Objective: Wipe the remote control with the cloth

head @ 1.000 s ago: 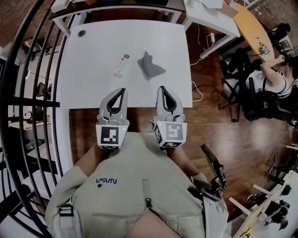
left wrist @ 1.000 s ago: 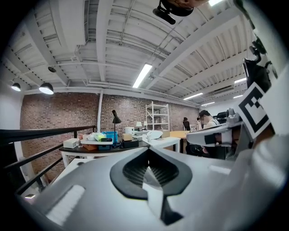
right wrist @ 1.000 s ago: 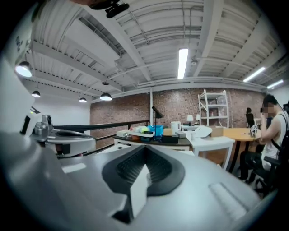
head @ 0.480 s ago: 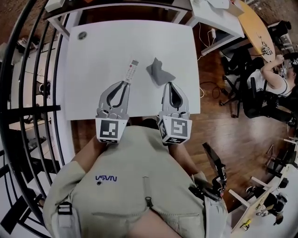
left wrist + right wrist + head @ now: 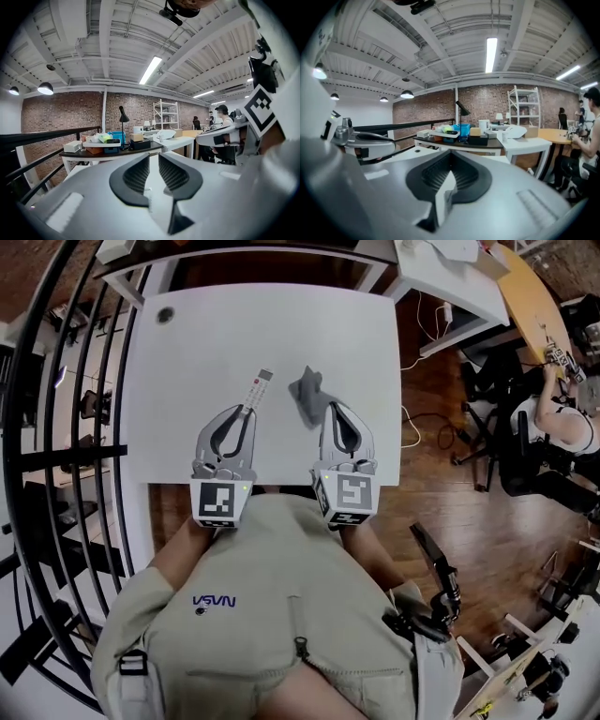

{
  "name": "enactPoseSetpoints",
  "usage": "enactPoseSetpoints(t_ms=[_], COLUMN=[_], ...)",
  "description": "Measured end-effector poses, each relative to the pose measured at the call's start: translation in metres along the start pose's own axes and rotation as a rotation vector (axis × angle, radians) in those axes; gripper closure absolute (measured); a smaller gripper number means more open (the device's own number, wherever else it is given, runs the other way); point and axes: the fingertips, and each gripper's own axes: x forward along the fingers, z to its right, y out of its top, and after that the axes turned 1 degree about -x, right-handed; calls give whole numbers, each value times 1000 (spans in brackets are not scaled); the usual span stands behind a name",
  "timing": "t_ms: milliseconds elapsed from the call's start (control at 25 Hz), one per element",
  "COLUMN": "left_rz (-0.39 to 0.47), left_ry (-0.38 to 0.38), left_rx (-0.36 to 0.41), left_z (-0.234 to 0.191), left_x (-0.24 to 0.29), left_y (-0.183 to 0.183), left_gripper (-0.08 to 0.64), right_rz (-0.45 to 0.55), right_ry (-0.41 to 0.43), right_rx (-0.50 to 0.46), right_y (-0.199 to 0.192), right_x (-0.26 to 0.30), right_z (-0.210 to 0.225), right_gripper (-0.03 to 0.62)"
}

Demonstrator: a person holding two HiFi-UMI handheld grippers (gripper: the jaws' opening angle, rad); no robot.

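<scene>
A slim white remote control [image 5: 257, 388] lies slanted on the white table [image 5: 187, 352]. A crumpled grey cloth [image 5: 307, 395] sits just to its right. My left gripper [image 5: 246, 412] reaches over the table's near edge, its tips at the remote's near end. Its jaws [image 5: 153, 171] stand a little apart and are closing, with the pads pressing on nothing. My right gripper [image 5: 334, 407] is shut and empty, its tips beside the cloth's near right edge. In the right gripper view the two pads [image 5: 450, 171] meet. The cloth does not show in either gripper view.
A dark round grommet [image 5: 165, 314] sits at the table's far left corner. A black railing [image 5: 56, 427] runs along the left. Another white desk [image 5: 441, 277] stands at the back right, and a person sits at a chair [image 5: 558, 427] far right on the wooden floor.
Both grippers have moved forward over the table's near edge, up to the remote and the cloth. The left jaws have parted slightly; the right stayed shut.
</scene>
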Motion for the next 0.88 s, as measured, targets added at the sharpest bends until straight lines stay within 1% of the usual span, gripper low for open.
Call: enactPoseSetpoints(t_ms=[80,160,320,440,560,720,880], left_rz=[-48,-95,-196,-284,-353,-430,-489], left_ry=[10,24,31,23,-10,-72,-93], left_rx=[16,7,-33,-40,-40,-33,-44], left_z=[2,1,-9,-16,-18,-9,-10], left_x=[7,13,21,26,38,55,67], left_y=[-16,-34,-78,-111,-137,-173,-200], left_gripper=[456,421,359,323,286,253,231], right_rz=[-2,-4,-19,-29,-41,-64,-86], right_ry=[45,72,67,62,60,52,49], right_rx=[-11,-27,-43,-41,-51,-60,-61], right_y=[-1,-4,-9,-10,-10,-15,-21], right_x=[7,12,22,23,28,36,42], right_z=[2,4,6,0,-4,-7,-8], right_gripper=[588,588,588,588,588,588,588])
